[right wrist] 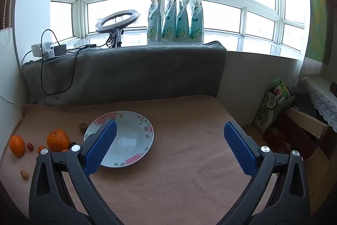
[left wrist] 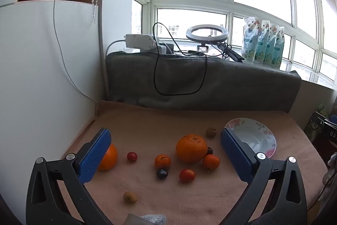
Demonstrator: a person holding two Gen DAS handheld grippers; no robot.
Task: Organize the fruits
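Peach cloth (left wrist: pixel 189 199) is carrying the loose fruit — a large orange (left wrist: pixel 191 148) sitting centre, a flowered plate (right wrist: pixel 145 130) lying at its two o'clock, seemingly bare. Left gripper (left wrist: pixel 166 158) and right gripper (right wrist: pixel 170 149) are hovering wide-jawed, gripping nothing.

In the left wrist view, the left gripper's near blue pad (left wrist: pixel 95 156) covered the left part of an orange (left wrist: pixel 109 158) at lower left of the frame. Its other pad (left wrist: pixel 237 156) hid the left rim of the floral plate (left wrist: pixel 259 136). A dark fruit (left wrist: pixel 209 150) peeked out behind the large orange (left wrist: pixel 191 148), too hidden to name. A grey fuzzy thing (left wrist: pixel 153 219) was cut off by the bottom edge.

In the right wrist view, a pad (right wrist: pixel 101 148) hid the plate's lower left rim. Small fruits (right wrist: pixel 41 149) at lower left were partly behind the gripper's black arm. Print on the pouches (right wrist: pixel 175 18) on the sill was unreadable.
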